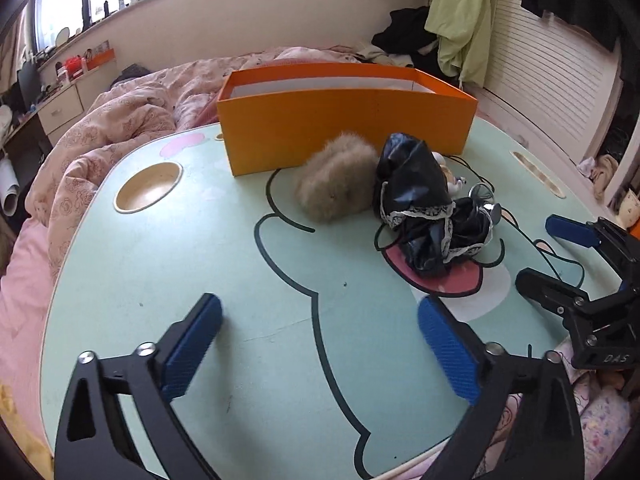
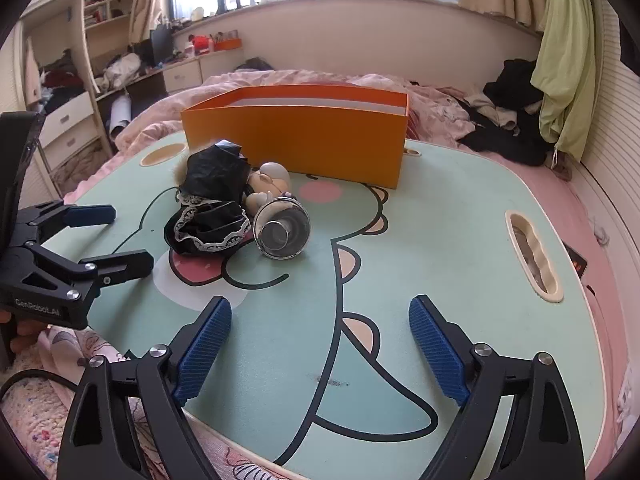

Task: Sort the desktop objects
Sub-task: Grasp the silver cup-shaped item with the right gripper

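Observation:
An orange open box (image 1: 344,128) (image 2: 296,140) stands at the far side of the green cartoon lap table (image 1: 180,280) (image 2: 460,248). In front of it lie a beige furry ball (image 1: 334,182), a black lace-trimmed cloth (image 1: 420,204) (image 2: 212,204), a small pale figure (image 2: 268,184) and a clear glass-like piece (image 2: 282,228) on its side. My left gripper (image 1: 320,344) (image 2: 120,236) is open and empty over the near table. My right gripper (image 2: 320,344) (image 1: 540,248) is open and empty, to the right of the cloth.
The table sits on a bed with a pink quilt (image 1: 112,128). It has a round cup recess (image 1: 148,186) at the left and an oval slot (image 2: 532,256) at the right. Clothes (image 2: 516,116) pile against the right wall. Drawers and shelves (image 2: 68,120) stand far left.

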`<state>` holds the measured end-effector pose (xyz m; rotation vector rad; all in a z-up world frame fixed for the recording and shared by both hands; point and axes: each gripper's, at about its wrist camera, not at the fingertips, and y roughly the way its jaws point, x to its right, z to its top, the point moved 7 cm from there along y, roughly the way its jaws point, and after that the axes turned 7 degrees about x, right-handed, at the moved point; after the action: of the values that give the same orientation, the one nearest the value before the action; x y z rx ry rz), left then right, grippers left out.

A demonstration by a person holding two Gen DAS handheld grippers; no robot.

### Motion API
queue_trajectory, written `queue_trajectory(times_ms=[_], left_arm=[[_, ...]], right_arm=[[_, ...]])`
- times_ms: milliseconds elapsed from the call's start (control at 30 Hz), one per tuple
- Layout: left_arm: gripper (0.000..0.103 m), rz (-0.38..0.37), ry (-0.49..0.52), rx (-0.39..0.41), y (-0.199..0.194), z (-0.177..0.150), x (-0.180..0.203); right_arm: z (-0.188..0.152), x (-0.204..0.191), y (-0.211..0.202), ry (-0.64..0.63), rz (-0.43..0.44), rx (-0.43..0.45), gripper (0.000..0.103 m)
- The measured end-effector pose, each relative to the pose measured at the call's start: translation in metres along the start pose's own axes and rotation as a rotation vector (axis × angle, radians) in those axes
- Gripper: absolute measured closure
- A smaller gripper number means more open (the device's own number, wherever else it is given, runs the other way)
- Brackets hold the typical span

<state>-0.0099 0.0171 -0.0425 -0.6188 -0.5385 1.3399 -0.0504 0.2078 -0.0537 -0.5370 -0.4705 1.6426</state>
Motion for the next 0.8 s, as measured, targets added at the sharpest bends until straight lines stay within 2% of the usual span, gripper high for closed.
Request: queue_trajectory(times_ms=[133, 533, 633, 800], left_arm=[[0.000, -0.001, 0.000, 0.002, 0.000, -0.001, 0.001], [0.000, -0.002, -0.002, 0.003, -0.001, -0.001, 0.001], [0.000, -0.002, -0.003, 0.003, -0.001, -0.001, 0.001], [0.000, -0.002, -0.002, 0.003, -0.001, -0.001, 0.001]], right_arm=[[0.000, -0.002, -0.001, -0.006, 0.012, 0.005, 0.002], [0.002, 0.000, -0.003, 0.008, -0.014, 0.012, 0.002], [0.004, 0.000, -0.005, 0.017, -0.019, 0.019, 0.011], [0.027, -0.003, -0.009, 0.020, -0.012, 0.073, 0.018]])
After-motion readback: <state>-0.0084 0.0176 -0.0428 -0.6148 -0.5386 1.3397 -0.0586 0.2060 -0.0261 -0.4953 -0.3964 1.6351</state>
